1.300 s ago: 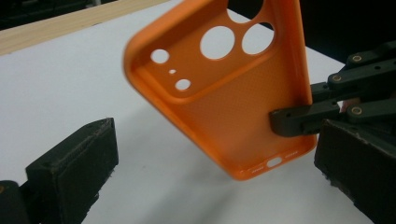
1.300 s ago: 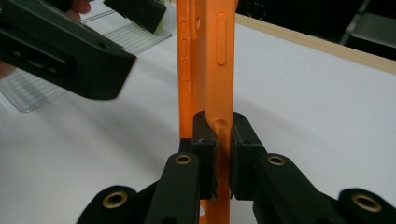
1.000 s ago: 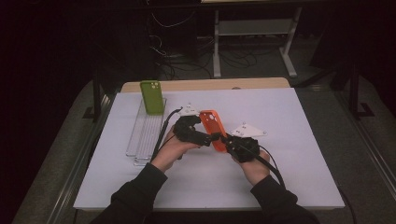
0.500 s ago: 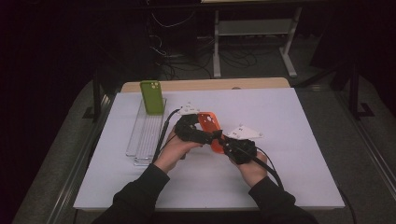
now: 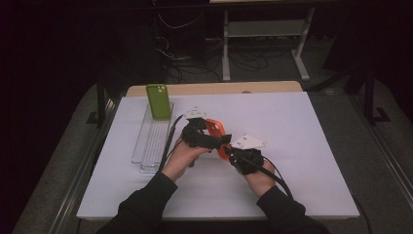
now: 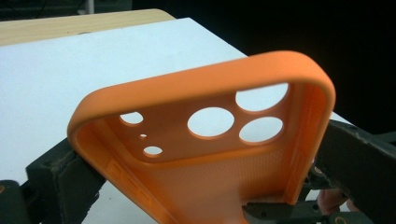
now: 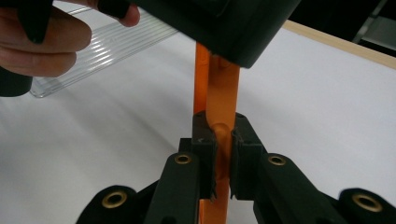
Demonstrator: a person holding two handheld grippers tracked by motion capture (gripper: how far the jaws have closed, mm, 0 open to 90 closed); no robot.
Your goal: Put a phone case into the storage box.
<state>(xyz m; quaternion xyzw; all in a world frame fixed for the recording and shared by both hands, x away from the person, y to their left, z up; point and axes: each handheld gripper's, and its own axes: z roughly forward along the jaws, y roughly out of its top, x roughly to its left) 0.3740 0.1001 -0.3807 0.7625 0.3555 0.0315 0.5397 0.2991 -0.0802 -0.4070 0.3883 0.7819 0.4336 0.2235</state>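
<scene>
High view: both tongs (image 5: 214, 141) (image 5: 229, 152) clamp the orange case (image 5: 214, 129); bare table (image 5: 302, 146) lies rightward.

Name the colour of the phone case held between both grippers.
Orange phone case; clearest in the left gripper view.

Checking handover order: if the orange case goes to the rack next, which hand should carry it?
Probably left. The left gripper spans the orange case across its width and is nearer the rack; the right gripper pinches one edge.
</scene>
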